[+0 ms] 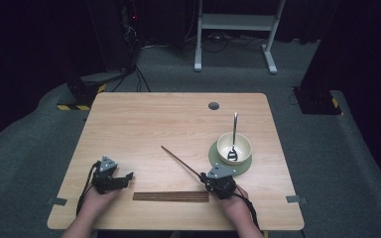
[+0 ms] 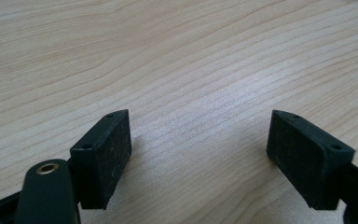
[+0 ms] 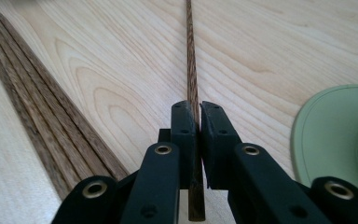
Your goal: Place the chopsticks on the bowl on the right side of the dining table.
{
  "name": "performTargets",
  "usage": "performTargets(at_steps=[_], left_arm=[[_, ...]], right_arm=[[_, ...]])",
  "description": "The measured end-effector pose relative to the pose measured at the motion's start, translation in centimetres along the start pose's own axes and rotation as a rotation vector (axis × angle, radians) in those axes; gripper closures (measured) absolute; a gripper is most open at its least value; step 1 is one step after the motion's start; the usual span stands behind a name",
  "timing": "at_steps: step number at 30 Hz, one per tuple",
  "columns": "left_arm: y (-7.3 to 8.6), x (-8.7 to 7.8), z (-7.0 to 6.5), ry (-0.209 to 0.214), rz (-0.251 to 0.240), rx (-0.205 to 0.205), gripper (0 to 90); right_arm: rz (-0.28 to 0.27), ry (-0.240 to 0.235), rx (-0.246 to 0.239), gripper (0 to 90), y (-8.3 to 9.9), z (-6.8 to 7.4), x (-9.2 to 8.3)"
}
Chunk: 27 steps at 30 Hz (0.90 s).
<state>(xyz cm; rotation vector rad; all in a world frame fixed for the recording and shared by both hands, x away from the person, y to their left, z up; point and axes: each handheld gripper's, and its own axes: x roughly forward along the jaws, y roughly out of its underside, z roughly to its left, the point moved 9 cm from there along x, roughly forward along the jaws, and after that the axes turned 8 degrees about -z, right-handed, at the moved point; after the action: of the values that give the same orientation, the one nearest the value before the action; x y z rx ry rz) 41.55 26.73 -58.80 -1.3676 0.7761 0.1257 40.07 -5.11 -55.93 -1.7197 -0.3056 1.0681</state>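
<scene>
1. A cream bowl [image 1: 234,148] stands on a green plate [image 1: 216,157] near the table's [image 1: 178,114] right edge; a metal spoon [image 1: 233,136] rests in the bowl, handle leaning toward the far edge
2. The right gripper [image 3: 193,122], just beside the plate, is closed on one wooden chopstick [image 3: 190,56], which angles toward the table's middle
3. More chopsticks [image 1: 171,196] lie bundled along the near edge; how many is hard to make out
4. The left gripper [image 2: 199,140] sits near the near-left corner, jaws wide apart, holding nothing

light: surface [image 1: 144,129] evenly lit, probably from overhead; surroundings near black
glare: soft sheen between left jaws
focus: right gripper view's near jaws soft; high view low-res
</scene>
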Motion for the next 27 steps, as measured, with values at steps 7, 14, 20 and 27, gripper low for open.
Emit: performTargets(at_steps=[7, 14, 20, 27], left_arm=[[0.0, 0.0, 0.0, 0.002, 0.001, 0.002, 21.6], [0.0, 0.1, -0.2, 0.008, 0.006, 0.003, 19.6], [0.0, 0.2, -0.3, 0.014, 0.011, 0.011, 15.8], [0.0, 0.2, -0.3, 0.016, 0.012, 0.012, 15.5]], right_arm=[[-0.042, 0.014, 0.017, 84.3, -1.0, -0.4, -1.5], [-0.086, 0.070, 0.021, 84.2, -2.2, -1.8, -4.0], [-0.115, 0.126, 0.045, 84.3, -2.7, -3.9, -5.9], [-0.126, 0.187, 0.064, 84.3, -2.7, -5.9, -7.4]])
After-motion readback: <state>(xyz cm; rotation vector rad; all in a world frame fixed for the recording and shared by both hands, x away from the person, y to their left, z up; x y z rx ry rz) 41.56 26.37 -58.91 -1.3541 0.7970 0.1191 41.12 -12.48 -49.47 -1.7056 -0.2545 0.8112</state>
